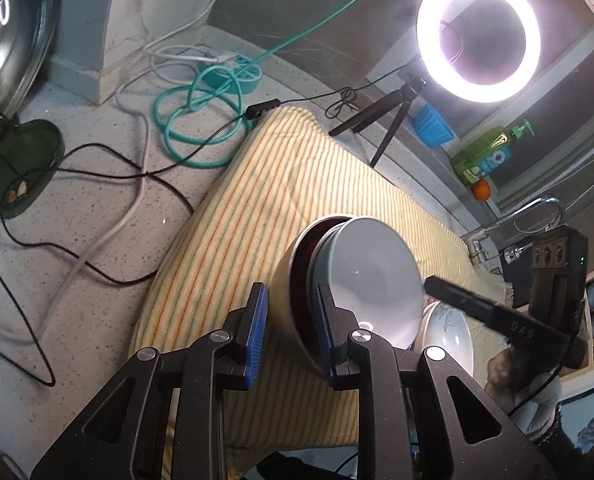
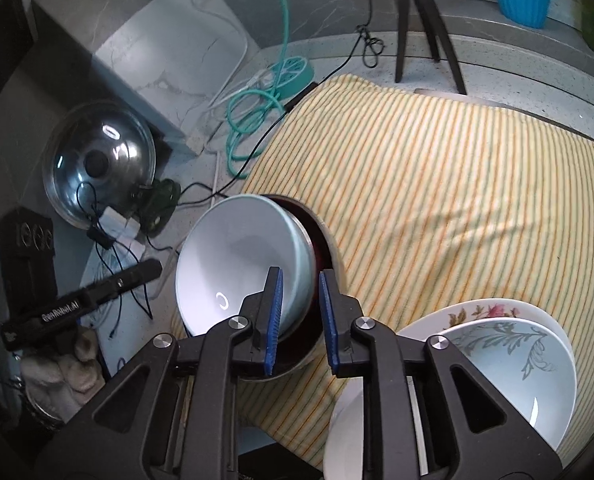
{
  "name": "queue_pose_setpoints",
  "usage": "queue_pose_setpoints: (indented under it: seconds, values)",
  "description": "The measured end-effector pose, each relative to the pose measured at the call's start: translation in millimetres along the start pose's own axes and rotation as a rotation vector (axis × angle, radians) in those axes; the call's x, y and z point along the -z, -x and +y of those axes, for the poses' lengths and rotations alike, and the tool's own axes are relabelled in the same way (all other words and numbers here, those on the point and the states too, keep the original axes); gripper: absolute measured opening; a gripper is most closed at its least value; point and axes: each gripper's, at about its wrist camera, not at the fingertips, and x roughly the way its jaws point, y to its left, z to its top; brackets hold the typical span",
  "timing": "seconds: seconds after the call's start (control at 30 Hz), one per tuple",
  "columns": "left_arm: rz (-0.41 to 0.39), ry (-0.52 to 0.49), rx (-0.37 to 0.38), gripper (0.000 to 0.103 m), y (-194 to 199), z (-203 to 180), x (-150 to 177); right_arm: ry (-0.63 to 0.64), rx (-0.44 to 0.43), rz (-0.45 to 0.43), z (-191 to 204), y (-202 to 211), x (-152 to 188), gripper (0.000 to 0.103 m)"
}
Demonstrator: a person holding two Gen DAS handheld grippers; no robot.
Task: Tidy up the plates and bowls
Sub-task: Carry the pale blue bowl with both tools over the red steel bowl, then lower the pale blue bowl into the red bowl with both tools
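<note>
Nested bowls (image 1: 361, 280) tilted on edge above striped cloth (image 1: 233, 216), pale grey one inside dark-lined outer one. Left gripper (image 1: 291, 332) clamps outer bowl's wall. Right gripper (image 2: 301, 320) pinches rims (both bowls between pads). Floral plates (image 2: 509, 360) lie stacked beside, lower right.

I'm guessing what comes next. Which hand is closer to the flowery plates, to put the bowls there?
Probably the right. The right gripper and left gripper both pinch the bowls, but the plates lie just beside the right one; from the left they sit beyond the bowls.
</note>
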Motion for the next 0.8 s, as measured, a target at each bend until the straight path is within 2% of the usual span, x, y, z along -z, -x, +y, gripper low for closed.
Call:
queue_pose_setpoints:
  seconds: [0.23, 0.8]
  values:
    - [0.028, -0.001, 0.002, 0.021, -8, 0, 7, -0.091, -0.015, 0.033, -22, -6, 6, 0.019]
    - [0.071, 0.007, -0.012, 0.021, -24, 4, 10, -0.072, 0.006, 0.092, -18, -30, 12, 0.019]
